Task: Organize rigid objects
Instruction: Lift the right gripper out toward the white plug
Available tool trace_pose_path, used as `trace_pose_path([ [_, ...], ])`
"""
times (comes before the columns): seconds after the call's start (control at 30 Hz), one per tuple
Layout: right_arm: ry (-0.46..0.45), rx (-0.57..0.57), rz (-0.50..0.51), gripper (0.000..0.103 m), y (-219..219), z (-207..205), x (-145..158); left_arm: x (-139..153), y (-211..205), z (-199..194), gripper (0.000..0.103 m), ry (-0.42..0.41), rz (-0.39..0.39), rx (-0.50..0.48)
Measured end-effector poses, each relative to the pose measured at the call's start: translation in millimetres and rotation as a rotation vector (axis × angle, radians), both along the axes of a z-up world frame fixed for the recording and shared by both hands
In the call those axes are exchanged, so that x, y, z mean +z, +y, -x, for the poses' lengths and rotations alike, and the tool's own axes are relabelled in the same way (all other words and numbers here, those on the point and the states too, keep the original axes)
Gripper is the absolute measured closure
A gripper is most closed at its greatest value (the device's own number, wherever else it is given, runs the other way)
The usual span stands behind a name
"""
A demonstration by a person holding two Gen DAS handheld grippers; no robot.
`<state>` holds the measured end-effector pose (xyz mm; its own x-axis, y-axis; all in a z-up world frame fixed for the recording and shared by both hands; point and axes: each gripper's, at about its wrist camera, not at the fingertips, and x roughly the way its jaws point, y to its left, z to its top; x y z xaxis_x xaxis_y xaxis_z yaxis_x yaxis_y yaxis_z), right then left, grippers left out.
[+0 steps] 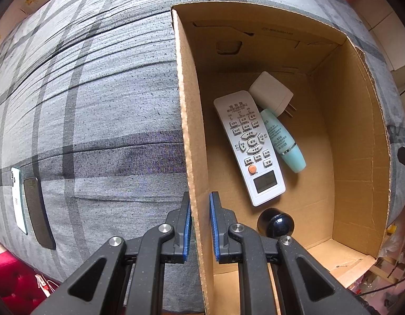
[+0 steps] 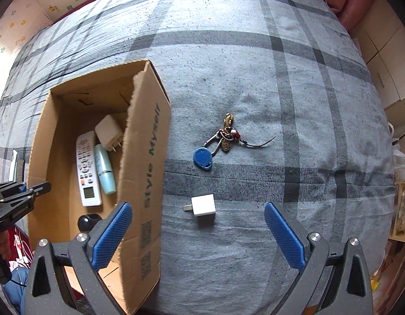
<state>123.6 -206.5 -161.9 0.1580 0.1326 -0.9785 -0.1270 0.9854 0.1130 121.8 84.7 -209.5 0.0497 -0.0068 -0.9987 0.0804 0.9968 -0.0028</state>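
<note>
Right tongs [image 2: 198, 232] spread wide, white charger cube [image 2: 203, 205] just ahead between tips, prongs twd box [image 2: 147, 157]; left tongs [image 1: 199, 225] pinching box wall.

Bed cover [image 2: 255, 78]: grey-blue w/ dark grey plaid stripes. Cardboard box [image 1: 354, 136]: plain brown; outer wall has dark green lettering. Inside: white remote [image 1: 248, 147] w/ orange button & grey screen, white plug adapter [image 1: 270, 93], pale turquoise tube [image 1: 283, 140], dark navy round thing [image 1: 277, 224]. On bed: white cube charger [image 2: 203, 206], blue key fob [image 2: 202, 157]. Claw pads [image 2: 113, 232] blue, frames black.
</note>
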Motion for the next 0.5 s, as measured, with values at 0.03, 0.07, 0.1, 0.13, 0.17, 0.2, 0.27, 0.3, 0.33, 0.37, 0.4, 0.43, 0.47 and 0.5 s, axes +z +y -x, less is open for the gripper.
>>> trace_pose_path([
  [0.03, 0.005, 0.004, 0.000, 0.000, -1.7, -0.7, -5.2, -0.1, -0.1, 0.0, 0.090, 0.001, -0.001, 0.000],
  [0.07, 0.011, 0.005, 0.001, 0.000, -2.5, -1.3, -10.3, 0.1, -0.5, -0.2, 0.090, 0.001, -0.003, -0.001],
  [0.1, 0.013, 0.005, 0.000, 0.000, -3.4, -1.8, -14.4, 0.2, -1.1, -0.3, 0.090, 0.000, -0.005, -0.001],
  [0.13, 0.018, 0.006, -0.001, 0.000, -4.7, -2.5, -19.3, 0.2, -1.7, -0.1, 0.090, -0.001, -0.007, 0.000],
  [0.17, 0.022, 0.008, -0.004, 0.000, -5.8, -3.4, -24.7, 0.5, -2.0, -0.3, 0.090, -0.001, -0.008, 0.001],
  [0.2, 0.025, 0.008, -0.003, 0.000, -6.7, -4.1, -29.1, 0.5, -1.7, -0.4, 0.090, -0.001, -0.008, 0.003],
  [0.27, 0.038, 0.012, 0.005, 0.001, -7.8, -5.6, -39.1, 0.3, -1.3, -0.4, 0.090, 0.000, -0.008, 0.005],
  [0.3, 0.043, 0.014, 0.006, 0.001, -8.5, -6.3, -44.1, 0.4, -1.2, -0.5, 0.090, 0.000, -0.008, 0.005],
  [0.33, 0.048, 0.015, 0.006, 0.001, -9.1, -6.7, -48.6, 0.6, -1.3, -0.5, 0.090, 0.000, -0.008, 0.005],
  [0.37, 0.054, 0.017, 0.006, 0.001, -9.6, -7.3, -52.5, 0.6, -1.2, -0.7, 0.090, 0.000, -0.008, 0.005],
  [0.4, 0.061, 0.019, 0.006, 0.002, -9.8, -7.8, -56.3, 0.7, -1.3, -0.6, 0.090, 0.000, -0.009, 0.005],
  [0.43, 0.070, 0.019, 0.007, 0.002, -10.0, -8.4, -60.4, 0.7, -1.5, -0.6, 0.090, 0.000, -0.010, 0.007],
  [0.47, 0.079, 0.019, 0.014, 0.002, -10.6, -9.0, -65.4, 0.8, -1.5, -0.5, 0.090, 0.000, -0.012, 0.008],
  [0.5, 0.087, 0.017, 0.015, 0.003, -11.4, -9.2, -69.4, 0.6, -1.9, -0.5, 0.090, 0.000, -0.014, 0.008],
])
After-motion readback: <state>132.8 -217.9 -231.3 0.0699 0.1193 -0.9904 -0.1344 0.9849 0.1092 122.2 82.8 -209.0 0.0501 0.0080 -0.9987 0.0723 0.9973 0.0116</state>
